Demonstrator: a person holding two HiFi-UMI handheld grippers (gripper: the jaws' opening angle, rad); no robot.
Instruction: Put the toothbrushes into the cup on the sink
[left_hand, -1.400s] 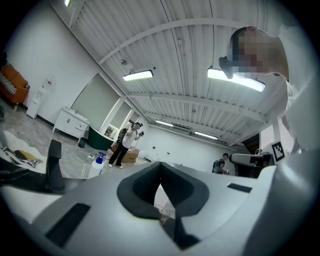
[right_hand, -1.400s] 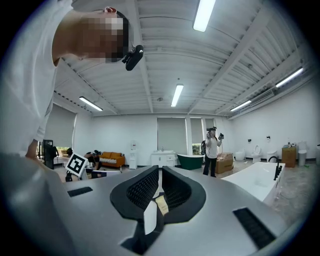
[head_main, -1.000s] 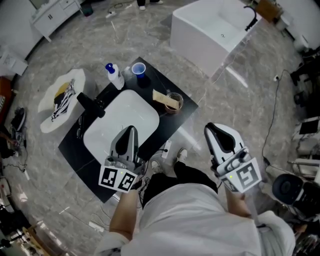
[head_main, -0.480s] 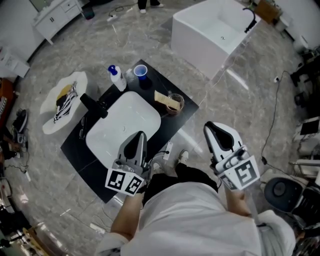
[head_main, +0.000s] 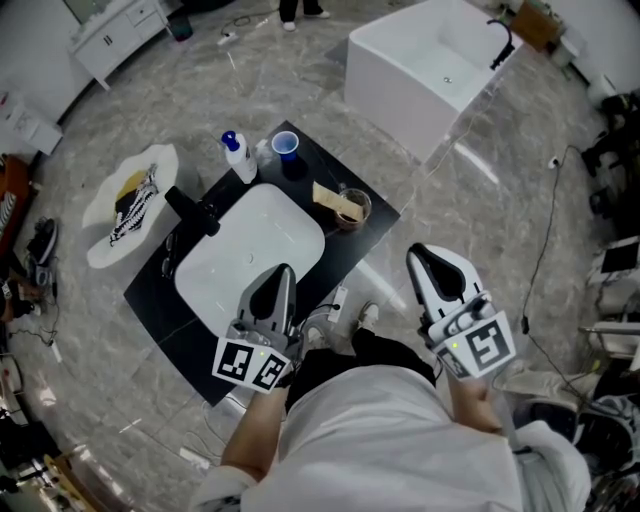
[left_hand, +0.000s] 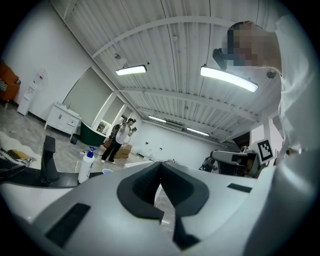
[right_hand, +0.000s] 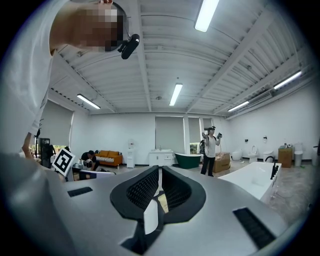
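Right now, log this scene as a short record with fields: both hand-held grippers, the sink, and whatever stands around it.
Left hand-held gripper: jaws together, nothing between them, above the basin's near edge.
Right hand-held gripper: jaws together, off the counter, over the grey marbled floor.
Sink: white rounded basin set in a black countertop.
Tap: black faucet on the basin's left side in the head view.
Behind the basin: white bottle with blue cap, blue cup, clear glass cup.
Glass cup contents: brown, too small to identify.

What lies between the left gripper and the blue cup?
Head view: past the left gripper comes the white sink basin, then a strip of black counter before the blue cup.
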